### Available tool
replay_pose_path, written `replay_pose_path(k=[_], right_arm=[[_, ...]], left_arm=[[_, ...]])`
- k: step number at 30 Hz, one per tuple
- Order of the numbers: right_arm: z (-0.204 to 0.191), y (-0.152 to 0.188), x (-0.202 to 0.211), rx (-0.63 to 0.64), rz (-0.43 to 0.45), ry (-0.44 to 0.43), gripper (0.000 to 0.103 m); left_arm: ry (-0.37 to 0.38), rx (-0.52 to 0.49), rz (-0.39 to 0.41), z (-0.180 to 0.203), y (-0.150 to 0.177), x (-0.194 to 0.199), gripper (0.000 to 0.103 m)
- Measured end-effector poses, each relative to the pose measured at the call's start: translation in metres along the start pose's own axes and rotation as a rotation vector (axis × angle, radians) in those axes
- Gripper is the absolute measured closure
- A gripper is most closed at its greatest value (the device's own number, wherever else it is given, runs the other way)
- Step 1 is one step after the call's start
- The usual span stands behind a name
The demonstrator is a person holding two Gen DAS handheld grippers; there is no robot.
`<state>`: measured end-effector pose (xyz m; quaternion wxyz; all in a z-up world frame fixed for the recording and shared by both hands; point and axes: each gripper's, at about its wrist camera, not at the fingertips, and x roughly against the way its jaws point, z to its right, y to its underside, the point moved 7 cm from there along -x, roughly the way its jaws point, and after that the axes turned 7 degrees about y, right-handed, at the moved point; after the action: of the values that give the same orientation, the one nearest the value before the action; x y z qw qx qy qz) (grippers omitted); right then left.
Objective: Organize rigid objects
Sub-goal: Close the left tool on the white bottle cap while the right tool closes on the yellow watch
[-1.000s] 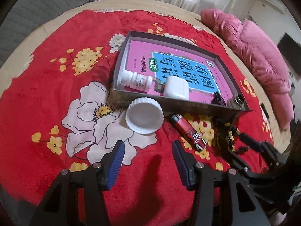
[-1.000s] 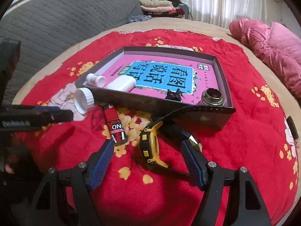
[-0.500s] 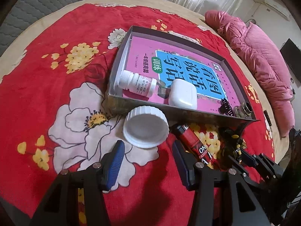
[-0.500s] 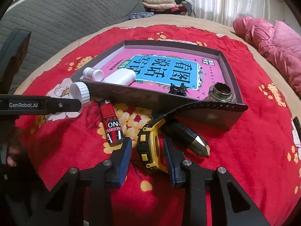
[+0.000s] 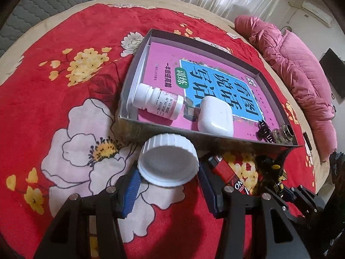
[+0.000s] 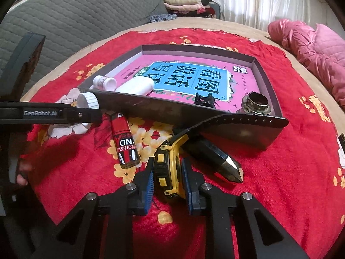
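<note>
Yellow-and-black, the watch (image 6: 167, 168) lies on the bed just outside the box (image 6: 278, 99), and your right gripper (image 6: 167, 180) is closing on its case, fingers at both sides. Lift carelessly and its strap, draped on the box wall, may snag. Your left gripper (image 5: 169, 180) stands apart around the white cap (image 5: 168, 160); closing crooked could flip it.

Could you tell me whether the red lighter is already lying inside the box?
No, the red lighter lies on the red cloth outside the box, against its near wall.
</note>
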<state>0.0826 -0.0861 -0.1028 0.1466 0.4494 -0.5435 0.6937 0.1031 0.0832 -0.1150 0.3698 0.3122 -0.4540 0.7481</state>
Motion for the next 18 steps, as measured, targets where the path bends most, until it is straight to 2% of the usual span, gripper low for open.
replay_pose_path(k=[18], right_arm=[[-0.0004,0.0,0.0001,-0.001,0.001,-0.001,0.079]], left_arm=[[0.014,-0.03,0.019,-0.0002,-0.0024,-0.002,0.053]])
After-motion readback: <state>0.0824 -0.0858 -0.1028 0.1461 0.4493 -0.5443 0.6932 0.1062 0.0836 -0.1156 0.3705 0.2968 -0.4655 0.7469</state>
